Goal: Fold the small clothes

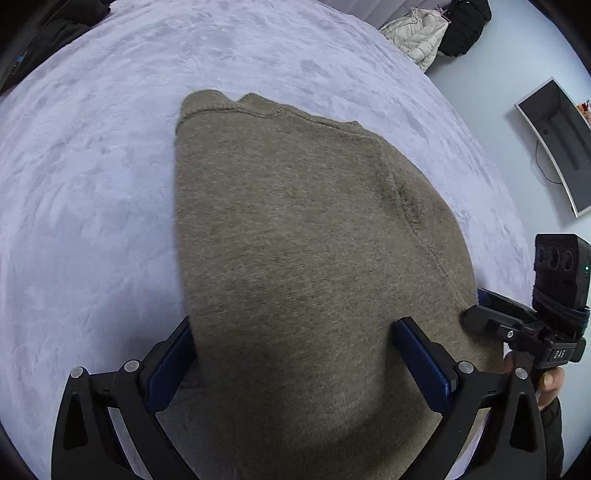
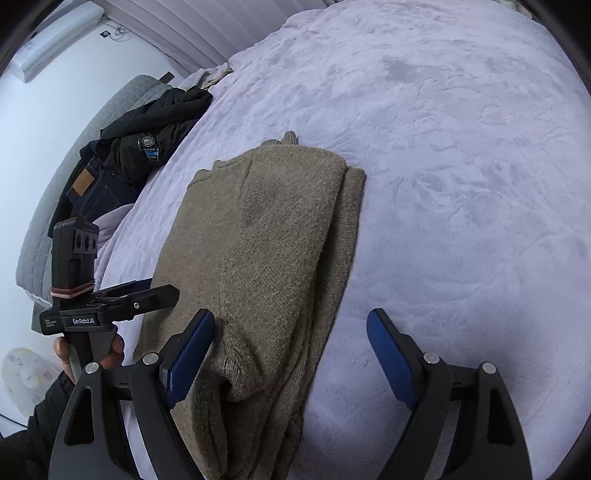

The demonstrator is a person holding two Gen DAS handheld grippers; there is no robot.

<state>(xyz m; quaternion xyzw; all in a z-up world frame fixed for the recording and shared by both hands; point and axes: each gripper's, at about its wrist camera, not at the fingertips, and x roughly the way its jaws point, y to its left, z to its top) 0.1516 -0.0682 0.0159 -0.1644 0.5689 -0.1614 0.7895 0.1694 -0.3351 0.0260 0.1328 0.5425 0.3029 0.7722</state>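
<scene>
An olive-brown knit sweater (image 1: 295, 240) lies folded into a long narrow stack on the lilac bed cover (image 1: 92, 184). In the right wrist view the sweater (image 2: 277, 240) shows layered edges along its right side. My left gripper (image 1: 295, 339) is open, low over the sweater's near end, its blue pads either side of the cloth. My right gripper (image 2: 291, 332) is open over the sweater's near right edge, holding nothing. The right gripper also shows in the left wrist view (image 1: 480, 314), at the sweater's right edge, and the left gripper shows in the right wrist view (image 2: 147, 291).
Dark clothes and jeans (image 2: 122, 158) lie piled at the bed's left side. A cream puffer jacket (image 1: 417, 33) and a black garment (image 1: 465, 26) hang beyond the bed. A wall-mounted screen (image 1: 561, 144) is on the right.
</scene>
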